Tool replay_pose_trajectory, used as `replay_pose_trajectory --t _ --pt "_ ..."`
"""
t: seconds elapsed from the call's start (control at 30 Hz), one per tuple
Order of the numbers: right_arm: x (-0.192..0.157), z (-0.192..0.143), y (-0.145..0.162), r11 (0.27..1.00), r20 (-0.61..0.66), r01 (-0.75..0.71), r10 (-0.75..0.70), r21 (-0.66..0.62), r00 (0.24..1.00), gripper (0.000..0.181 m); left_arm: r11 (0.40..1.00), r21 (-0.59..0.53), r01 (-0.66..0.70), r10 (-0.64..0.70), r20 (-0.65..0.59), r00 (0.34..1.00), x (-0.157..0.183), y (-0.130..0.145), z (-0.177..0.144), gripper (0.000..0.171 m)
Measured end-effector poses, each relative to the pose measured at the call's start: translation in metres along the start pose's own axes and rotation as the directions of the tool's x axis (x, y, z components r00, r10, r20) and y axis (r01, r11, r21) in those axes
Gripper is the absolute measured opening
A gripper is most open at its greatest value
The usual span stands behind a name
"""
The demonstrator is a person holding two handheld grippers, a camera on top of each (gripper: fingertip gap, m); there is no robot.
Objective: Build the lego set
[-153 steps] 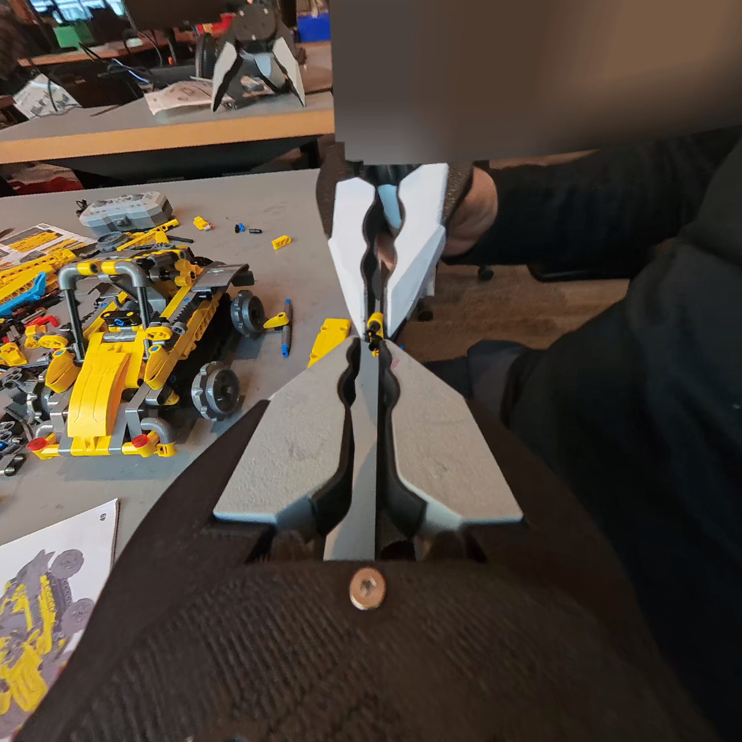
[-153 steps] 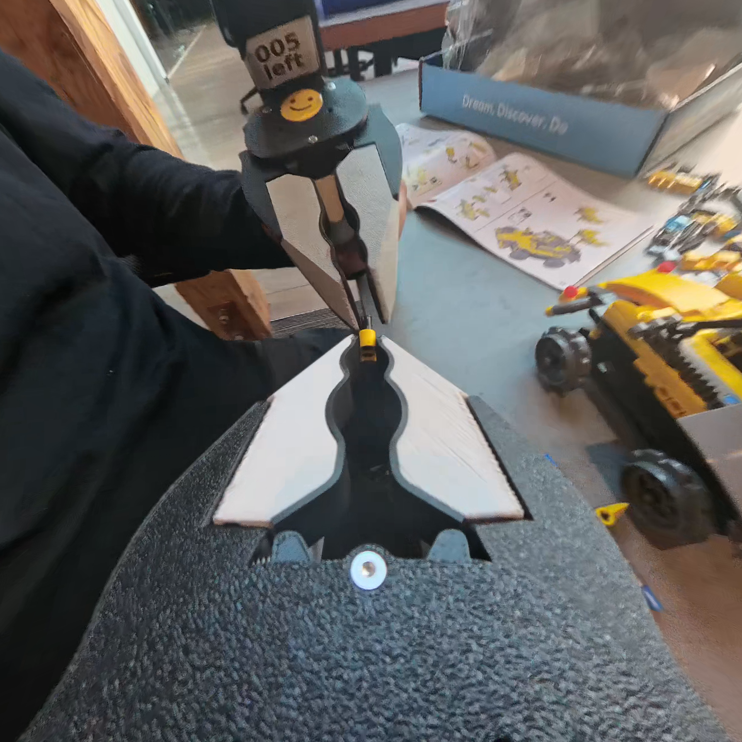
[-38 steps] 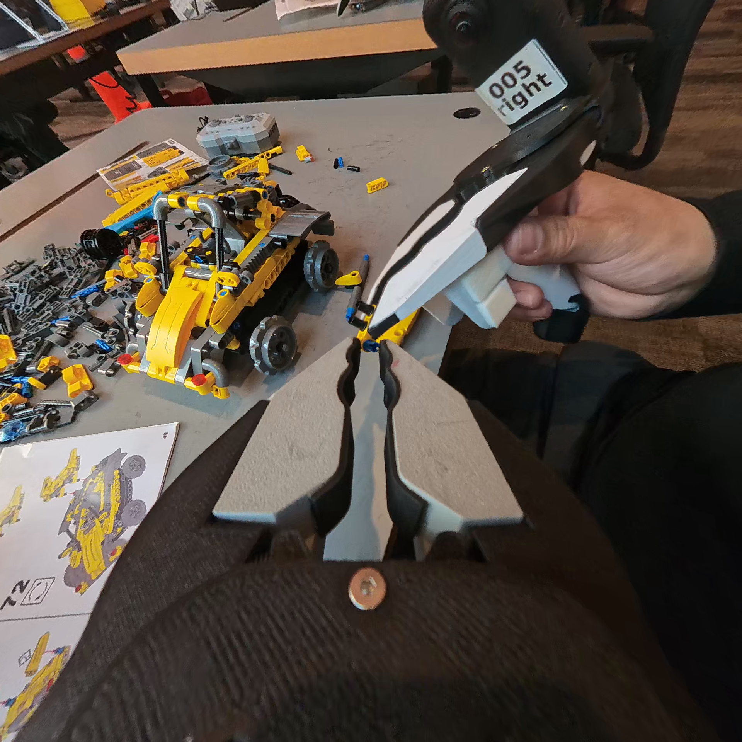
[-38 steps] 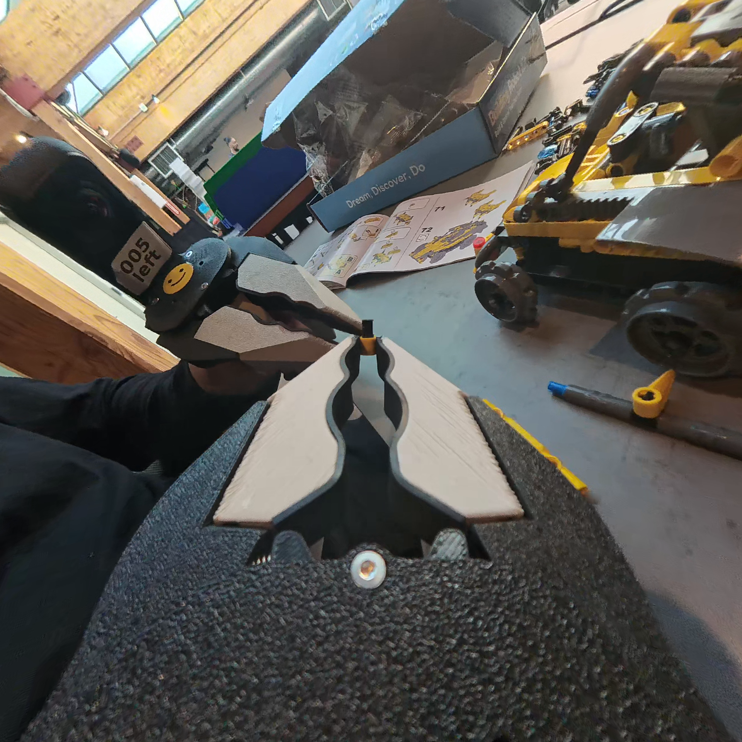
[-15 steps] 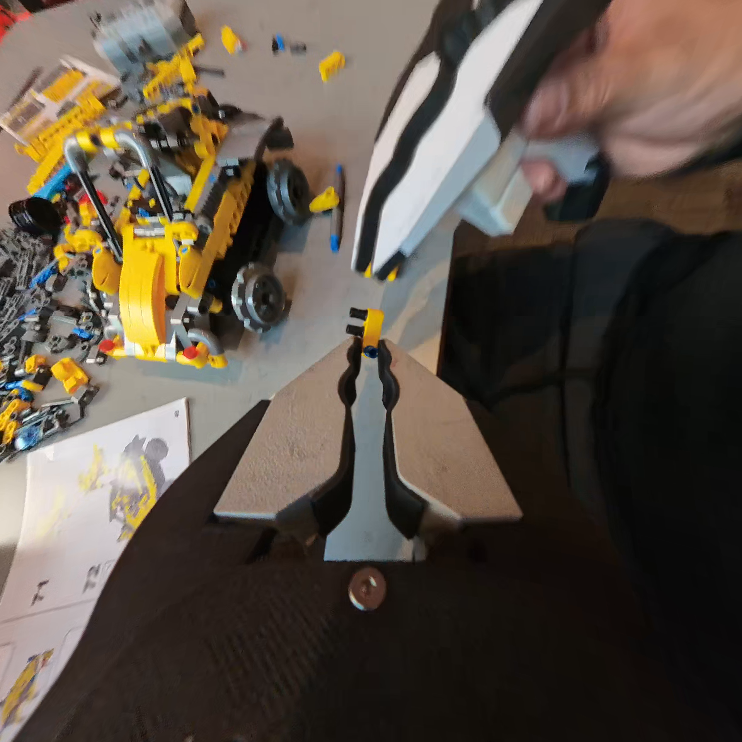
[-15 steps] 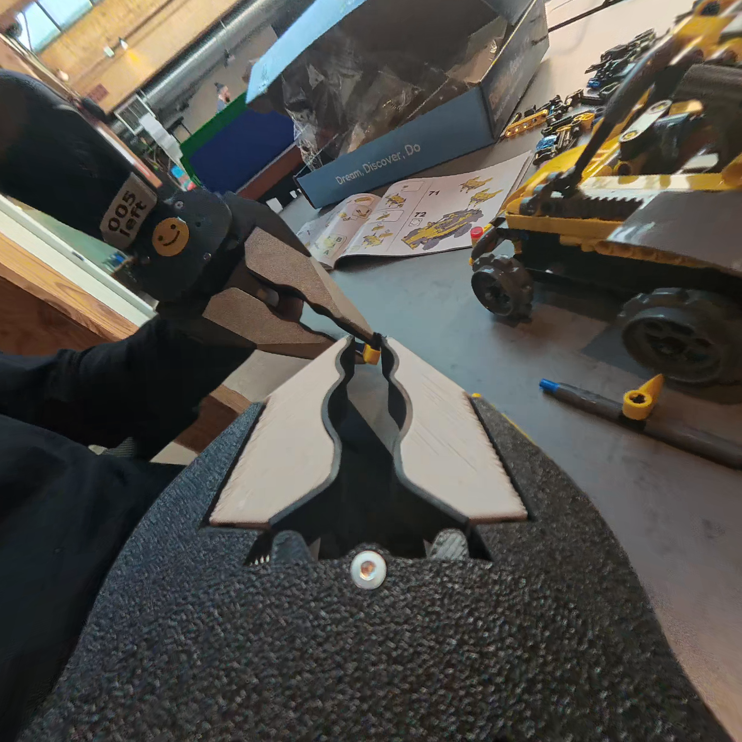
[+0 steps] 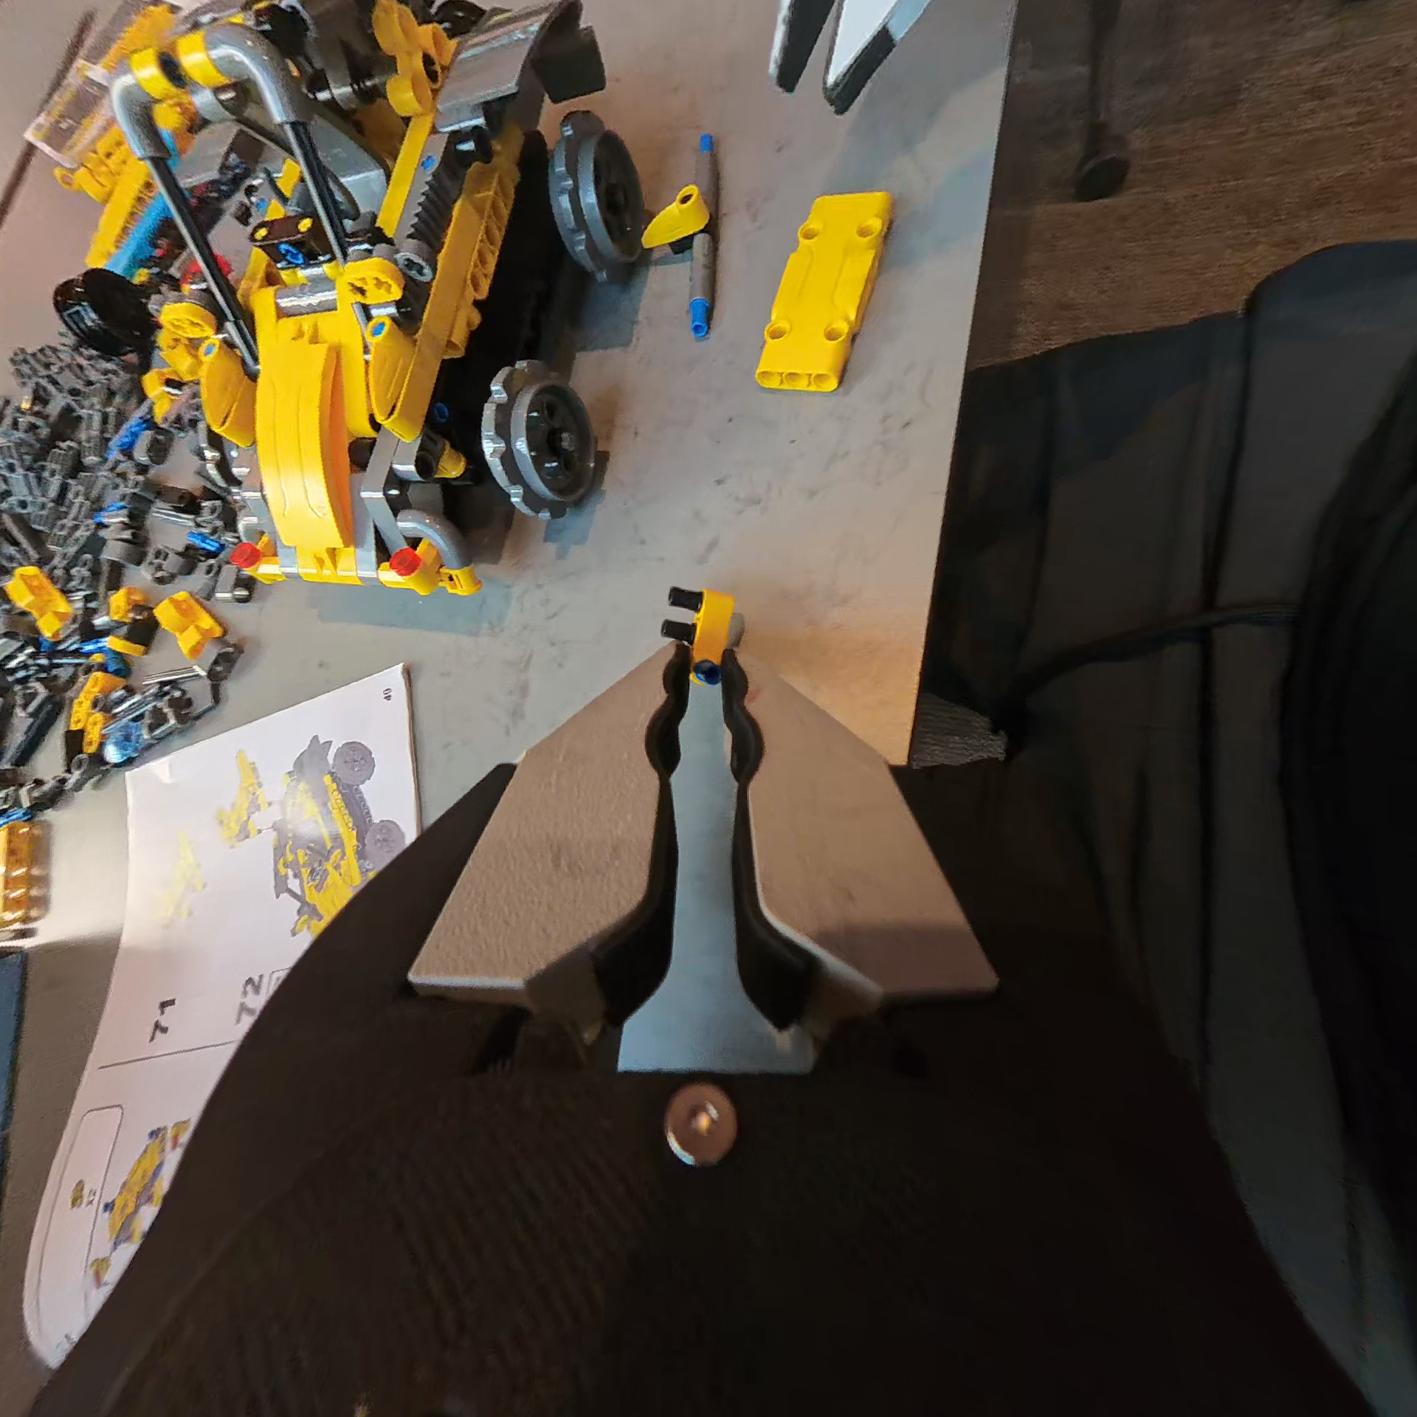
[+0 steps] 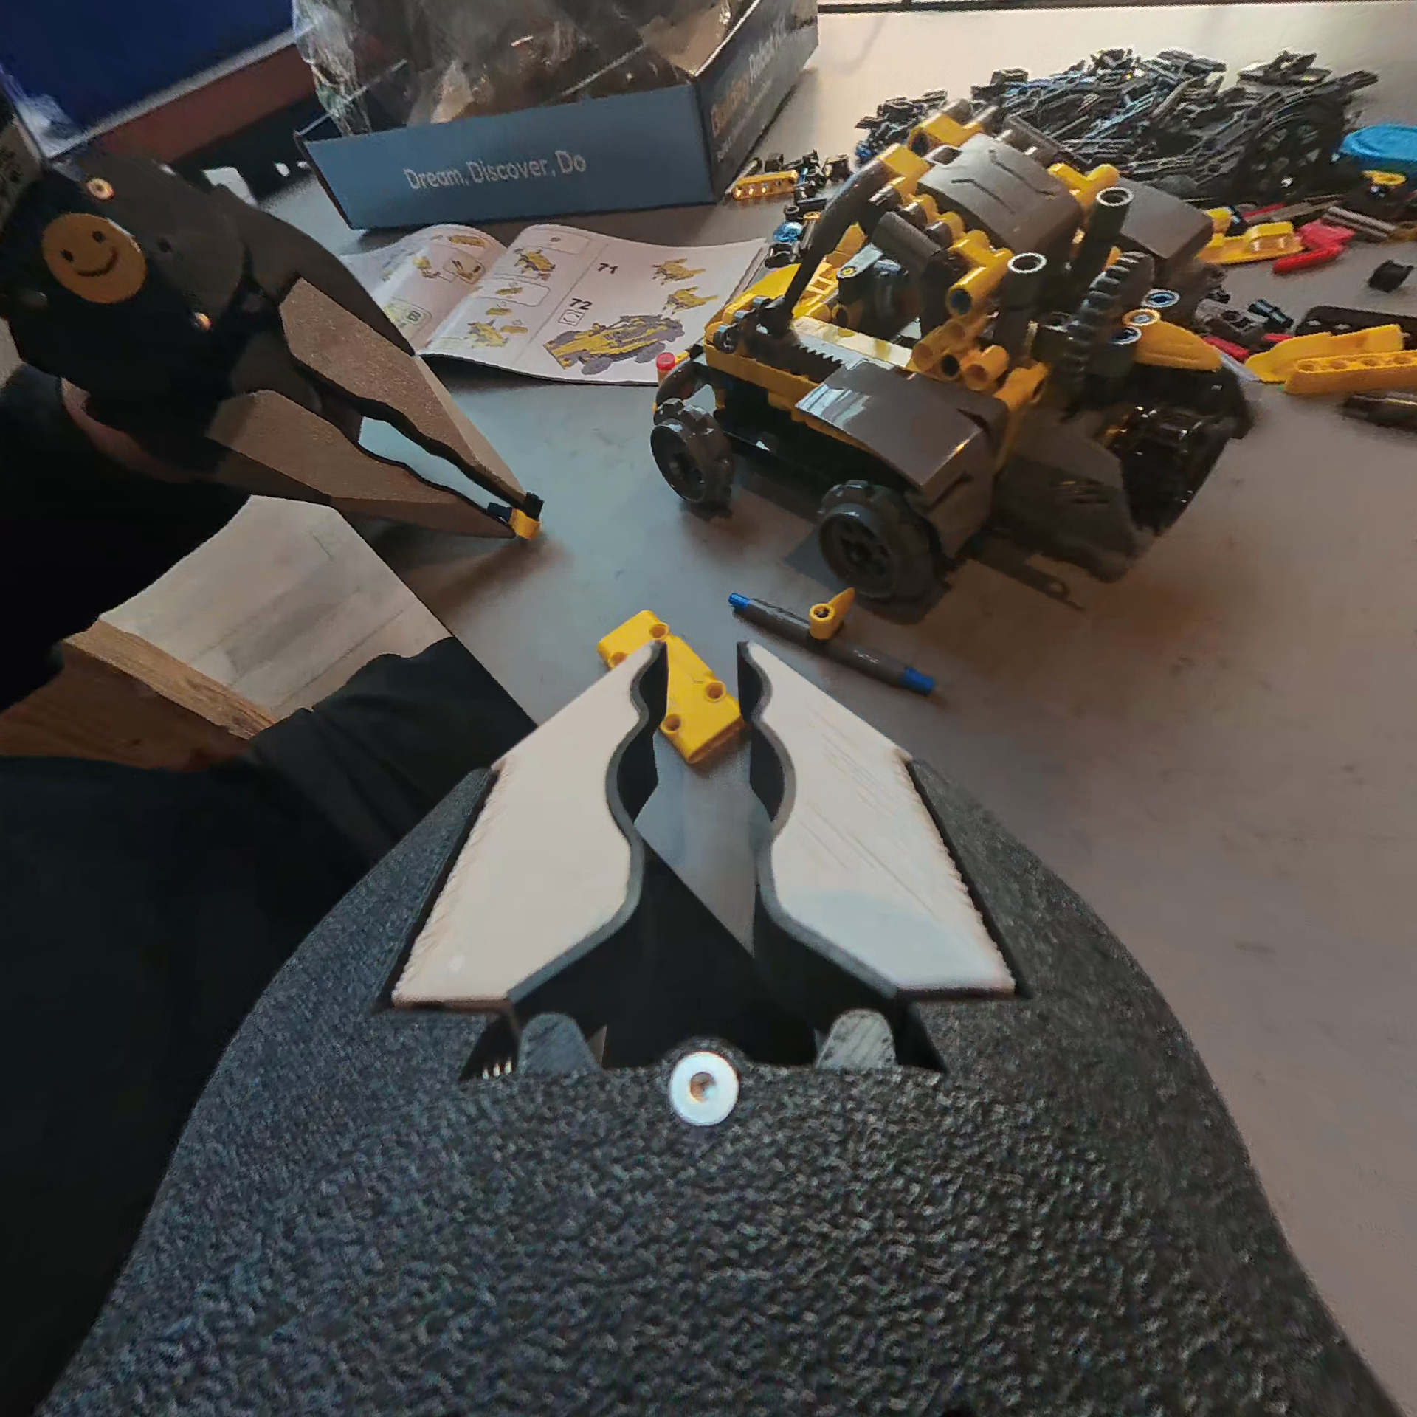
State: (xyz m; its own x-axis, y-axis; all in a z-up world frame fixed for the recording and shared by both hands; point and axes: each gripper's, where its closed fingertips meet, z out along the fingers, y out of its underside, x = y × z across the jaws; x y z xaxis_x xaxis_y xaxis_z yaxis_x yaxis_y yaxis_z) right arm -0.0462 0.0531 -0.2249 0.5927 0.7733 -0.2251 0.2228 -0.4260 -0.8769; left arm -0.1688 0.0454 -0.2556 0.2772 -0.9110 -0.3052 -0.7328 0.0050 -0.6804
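Note:
My left gripper is shut on a small yellow connector with two black pins and holds it low over the grey table near its front edge. It also shows in the right wrist view, with the connector at its tips. My right gripper is open and empty. A flat yellow panel lies on the table between and just beyond its fingertips; whether they touch it I cannot tell. The panel also shows in the left wrist view, with the right gripper's fingers just beyond it.
A yellow and grey brick vehicle stands mid-table. A grey axle with blue ends and a yellow piece lies beside it. An open instruction booklet, a blue box and piles of loose parts surround it. A person's dark clothing is beyond the table edge. The tips of one gripper are about 12 cm away from the tips of the other.
Both grippers met at the small yellow connector off the table edge. The right gripper let go, moved off and opened over the yellow panel. The left carried the connector over the table.

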Motion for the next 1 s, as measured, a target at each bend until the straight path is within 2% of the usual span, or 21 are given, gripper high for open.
replay_pose_trajectory --t 0.13,0.33,0.47,0.7,0.93,1.0 --pt "0.0 0.004 0.009 0.999 0.018 -0.017 0.018 -0.039 1.0 0.021 1.0 -0.004 -0.014 0.014 0.041 0.999 -0.002 0.001 0.0 0.005" --pt "-0.003 0.012 0.02 0.991 -0.013 0.061 -0.063 -0.116 0.998 0.025 1.0 -0.008 -0.024 0.024 0.061 0.998 -0.002 0.002 -0.001 0.005" --pt "-0.004 0.013 0.02 0.99 -0.016 0.077 -0.08 -0.122 0.997 0.025 0.999 -0.019 -0.03 0.032 0.07 0.997 -0.003 0.004 -0.003 0.005" --pt "-0.006 0.018 0.024 0.981 0.008 0.094 -0.094 -0.168 0.996 0.025 0.988 -0.024 0.155 -0.154 0.025 0.988 -0.007 0.01 -0.007 0.005" --pt "-0.011 0.021 0.025 0.972 0.063 0.125 -0.114 -0.199 0.991 0.024 0.994 -0.031 0.109 -0.108 0.022 0.994 -0.007 0.014 -0.011 0.005" --pt "-0.011 0.023 0.024 0.965 0.078 0.16 -0.147 -0.208 0.986 0.025 0.989 -0.032 0.147 -0.147 -0.01 0.989 -0.003 0.013 -0.011 0.005"
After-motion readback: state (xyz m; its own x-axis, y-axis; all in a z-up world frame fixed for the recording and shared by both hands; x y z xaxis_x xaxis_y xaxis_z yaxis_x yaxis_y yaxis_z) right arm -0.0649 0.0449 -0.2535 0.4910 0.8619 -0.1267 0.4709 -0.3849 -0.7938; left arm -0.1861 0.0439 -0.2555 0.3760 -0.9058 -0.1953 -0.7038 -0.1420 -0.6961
